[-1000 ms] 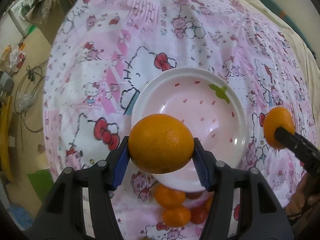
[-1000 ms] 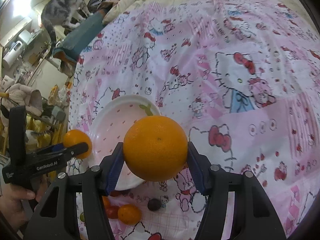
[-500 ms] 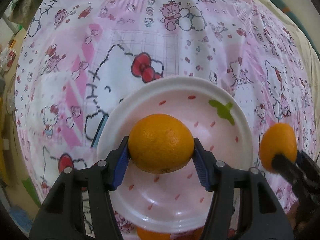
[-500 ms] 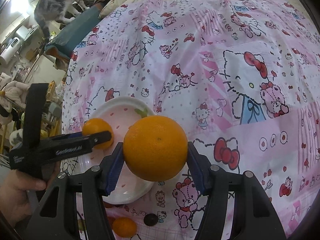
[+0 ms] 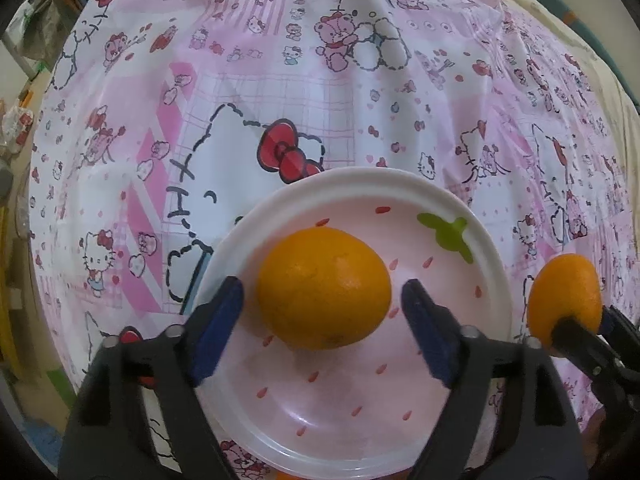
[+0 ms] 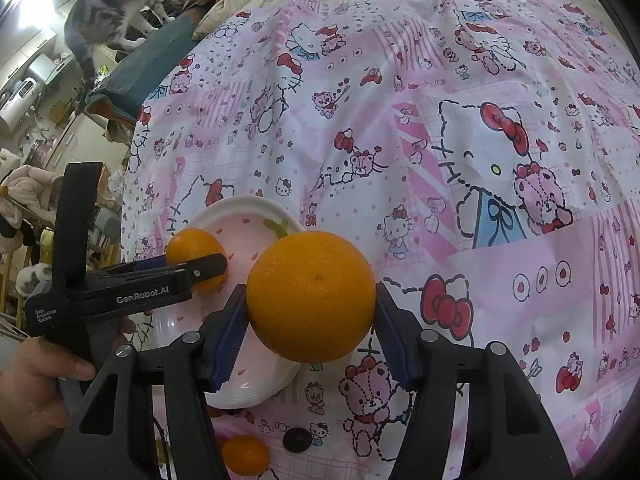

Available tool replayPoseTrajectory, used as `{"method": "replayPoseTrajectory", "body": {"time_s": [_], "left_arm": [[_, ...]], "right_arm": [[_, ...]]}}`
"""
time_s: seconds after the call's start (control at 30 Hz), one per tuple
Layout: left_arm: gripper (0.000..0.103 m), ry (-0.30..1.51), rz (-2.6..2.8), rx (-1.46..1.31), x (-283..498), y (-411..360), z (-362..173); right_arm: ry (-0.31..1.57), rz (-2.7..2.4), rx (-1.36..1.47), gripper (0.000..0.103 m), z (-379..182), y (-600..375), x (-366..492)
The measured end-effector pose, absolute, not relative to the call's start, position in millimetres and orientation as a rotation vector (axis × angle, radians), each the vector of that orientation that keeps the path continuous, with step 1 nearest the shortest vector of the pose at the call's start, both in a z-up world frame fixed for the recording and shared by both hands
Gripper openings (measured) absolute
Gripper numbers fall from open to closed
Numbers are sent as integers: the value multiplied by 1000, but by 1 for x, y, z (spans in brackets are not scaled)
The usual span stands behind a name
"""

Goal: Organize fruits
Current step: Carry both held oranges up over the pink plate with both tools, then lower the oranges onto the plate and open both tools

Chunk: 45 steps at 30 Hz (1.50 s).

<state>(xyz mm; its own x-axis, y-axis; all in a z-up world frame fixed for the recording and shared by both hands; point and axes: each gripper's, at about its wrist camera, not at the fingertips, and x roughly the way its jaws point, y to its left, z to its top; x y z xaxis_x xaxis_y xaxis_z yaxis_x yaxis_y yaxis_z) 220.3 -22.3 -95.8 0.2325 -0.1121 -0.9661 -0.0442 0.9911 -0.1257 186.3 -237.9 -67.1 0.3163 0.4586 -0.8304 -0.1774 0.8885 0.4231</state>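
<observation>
Since before, the left tongs point(image 5: 322, 304) were opened, dropping a round orange point(image 5: 323, 288) onto the pink-spotted white plate point(image 5: 496, 264). It could roll off. The right tongs point(image 6: 310, 332) are clenched on another orange point(image 6: 311, 296).

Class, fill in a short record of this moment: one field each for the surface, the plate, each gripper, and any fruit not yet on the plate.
surface: bedsheet with a pink cartoon print
plate: pink plate with a white rim, one orange resting on it
left gripper: left gripper open, jaws apart on either side of that orange
right gripper: right gripper shut on a second orange, beside the plate
loose fruit: small orange and dark fruit on the sheet near the plate
</observation>
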Motion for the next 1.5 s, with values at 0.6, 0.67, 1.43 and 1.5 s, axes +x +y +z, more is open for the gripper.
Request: {"method": "replayPoseTrajectory", "body": {"time_s": [0.6, 0.67, 1.43, 1.5], "left_arm": [[87, 1312, 84, -128, 152, 34, -43], [87, 1316, 102, -167, 145, 44, -48], [87, 1295, 100, -174, 143, 45, -51], [87, 1294, 100, -172, 142, 45, -50]], "right_arm": [[1152, 547, 134, 63, -74, -185, 215], [1146, 562, 78, 63, -78, -172, 218], [1098, 614, -20, 91, -78, -152, 216], [1090, 609, -18, 91, -73, -154, 213]]}}
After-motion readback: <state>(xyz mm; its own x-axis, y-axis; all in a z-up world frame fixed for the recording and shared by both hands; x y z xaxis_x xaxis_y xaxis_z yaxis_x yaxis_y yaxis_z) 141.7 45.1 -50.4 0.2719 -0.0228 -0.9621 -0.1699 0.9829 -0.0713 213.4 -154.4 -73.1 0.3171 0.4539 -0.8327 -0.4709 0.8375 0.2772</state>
